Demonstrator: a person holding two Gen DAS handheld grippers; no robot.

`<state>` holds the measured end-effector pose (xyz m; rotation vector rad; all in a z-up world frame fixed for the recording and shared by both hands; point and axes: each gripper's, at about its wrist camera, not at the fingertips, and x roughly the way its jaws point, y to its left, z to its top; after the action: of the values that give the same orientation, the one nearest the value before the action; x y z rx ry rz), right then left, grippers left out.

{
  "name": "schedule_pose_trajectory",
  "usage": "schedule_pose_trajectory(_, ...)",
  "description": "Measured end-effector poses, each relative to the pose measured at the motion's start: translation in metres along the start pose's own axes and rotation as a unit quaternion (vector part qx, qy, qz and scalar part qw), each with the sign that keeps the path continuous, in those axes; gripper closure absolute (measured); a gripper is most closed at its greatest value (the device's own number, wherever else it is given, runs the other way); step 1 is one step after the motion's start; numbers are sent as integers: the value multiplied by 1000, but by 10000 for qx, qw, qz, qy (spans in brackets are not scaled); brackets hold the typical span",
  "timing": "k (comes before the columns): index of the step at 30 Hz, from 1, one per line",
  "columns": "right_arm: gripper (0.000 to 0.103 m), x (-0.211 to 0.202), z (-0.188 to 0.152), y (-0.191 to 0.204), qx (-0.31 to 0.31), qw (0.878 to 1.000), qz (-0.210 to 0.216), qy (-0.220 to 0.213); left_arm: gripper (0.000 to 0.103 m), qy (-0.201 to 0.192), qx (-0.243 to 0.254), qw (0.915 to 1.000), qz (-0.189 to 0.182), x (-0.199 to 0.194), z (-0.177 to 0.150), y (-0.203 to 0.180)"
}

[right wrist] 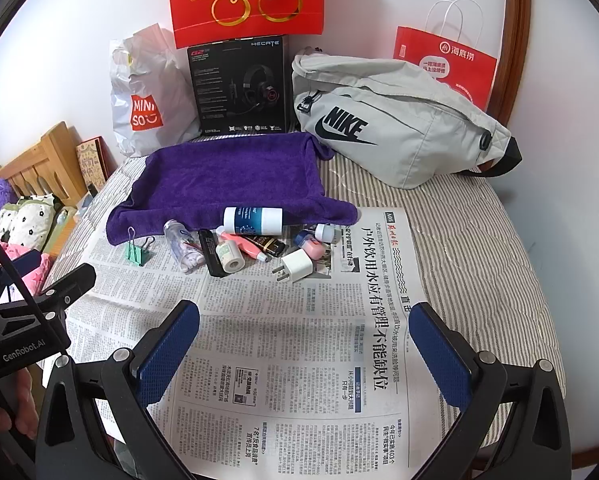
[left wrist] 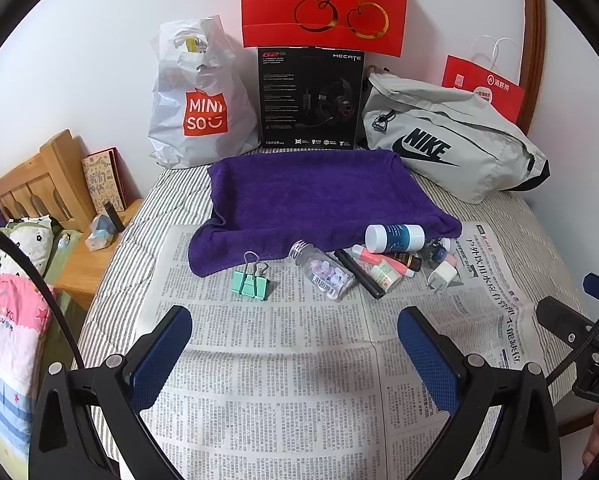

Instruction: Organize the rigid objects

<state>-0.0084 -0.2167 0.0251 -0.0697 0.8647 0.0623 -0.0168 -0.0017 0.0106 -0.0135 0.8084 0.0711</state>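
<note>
we hold the left hand-held gripper (left wrist: 295, 344) and right hand-held gripper (right wrist: 303, 340) above the newspaper (right wrist: 299, 360) on the bed, jaws of both spread apart, nothing between them. small items lie along the purple towel (right wrist: 227, 176) edge: green binder clip (left wrist: 250, 282), clear bottle (left wrist: 325, 270) holding pale purple pieces, blue-and-white bottle (right wrist: 253, 220) on its side, black stick (right wrist: 211, 252), white charger plug (right wrist: 297, 266). behind the towel: a bulging white shopping bag (left wrist: 199, 104), contents hidden, a headset box (left wrist: 309, 98), and a zipped grey waist bag (right wrist: 395, 116).
</note>
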Motion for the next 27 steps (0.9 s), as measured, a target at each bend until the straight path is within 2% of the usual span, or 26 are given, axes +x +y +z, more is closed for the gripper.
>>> schedule_pose_trajectory(20,0,3,1,-3,32,10000,44,-16,0,27,26,10000,41,11,2,1)
schedule_pose_trajectory(27,0,15,3,-5,-43,9999,121,-59,0,377,-33,9993,5,45,1,9)
